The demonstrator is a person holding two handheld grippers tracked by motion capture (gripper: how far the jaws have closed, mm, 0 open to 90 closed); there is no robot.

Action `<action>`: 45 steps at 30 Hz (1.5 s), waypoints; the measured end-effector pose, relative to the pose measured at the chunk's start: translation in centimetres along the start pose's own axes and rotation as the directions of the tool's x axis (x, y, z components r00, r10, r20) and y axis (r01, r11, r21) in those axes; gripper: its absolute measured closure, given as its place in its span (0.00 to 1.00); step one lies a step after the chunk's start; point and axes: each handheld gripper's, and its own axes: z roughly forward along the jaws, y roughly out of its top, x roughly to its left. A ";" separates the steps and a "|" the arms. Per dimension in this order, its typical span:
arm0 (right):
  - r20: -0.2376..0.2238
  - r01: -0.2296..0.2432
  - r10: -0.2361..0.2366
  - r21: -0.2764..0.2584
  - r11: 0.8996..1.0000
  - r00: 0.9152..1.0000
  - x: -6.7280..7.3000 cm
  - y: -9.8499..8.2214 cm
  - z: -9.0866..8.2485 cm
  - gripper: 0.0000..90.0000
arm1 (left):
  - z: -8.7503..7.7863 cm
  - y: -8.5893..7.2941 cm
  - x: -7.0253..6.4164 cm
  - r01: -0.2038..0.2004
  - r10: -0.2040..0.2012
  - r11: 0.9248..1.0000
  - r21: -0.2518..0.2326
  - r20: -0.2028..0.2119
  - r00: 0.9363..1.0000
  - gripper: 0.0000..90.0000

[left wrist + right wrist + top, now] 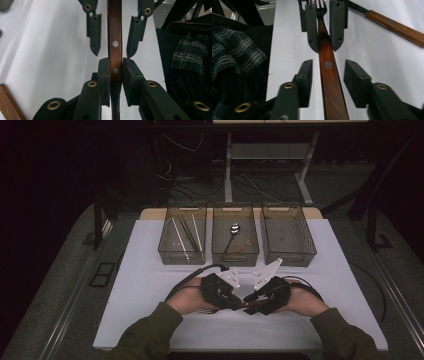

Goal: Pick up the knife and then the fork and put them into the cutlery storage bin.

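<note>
The high view is dim, and the room around is almost black; only the white worktop (pixel 150 285) is lit, from above, with soft shadows. Both gripper views are brighter. The parts nearest the camera are blurred in them, and the far edges look stretched.

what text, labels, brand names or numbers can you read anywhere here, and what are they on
None: no readable word, number, brand or sign stands anywhere in these pictures.
Wooden fork handle: plain wood with metal rivets, no stamp.
Left gripper and right gripper: black jaws, unmarked.
Three mesh bins and the white table: no labels to be seen.
</note>
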 end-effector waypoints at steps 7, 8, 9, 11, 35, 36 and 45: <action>-0.015 0.025 -0.024 0.020 0.999 1.000 0.2 0.0 0.1 0.82 | 0.2 0.1 -0.1 -0.022 0.022 1.000 0.019 0.017 1.000 0.85; -0.015 0.028 -0.028 0.021 0.999 1.000 0.2 0.0 0.1 0.82 | 0.2 0.2 -0.1 -0.023 0.022 1.000 0.018 0.019 1.000 0.85; -0.017 0.030 -0.029 0.024 0.999 0.999 0.3 0.0 0.1 0.82 | 0.3 0.2 -0.1 -0.022 0.022 1.000 0.018 0.023 1.000 0.85; -0.025 0.029 -0.028 0.031 0.999 0.999 0.5 0.0 0.2 0.83 | 0.3 0.2 -0.2 -0.022 0.021 0.999 0.024 0.036 0.999 0.85; 0.086 -0.021 0.021 -0.002 1.000 0.996 0.1 -0.2 -2.6 0.84 | -3.9 -6.6 -1.0 0.137 -0.222 0.925 -0.354 -0.211 0.952 0.35; 0.100 -0.032 0.033 -0.011 0.999 0.994 -0.1 -0.3 -2.8 0.84 | -4.1 -7.4 -1.1 0.155 -0.249 0.919 -0.363 -0.226 0.942 0.33; 0.174 -0.128 0.141 -0.085 0.988 0.975 -1.4 -1.4 -4.8 0.84 | -4.6 -12.3 -2.1 0.262 -0.426 0.863 -0.432 -0.343 0.837 0.13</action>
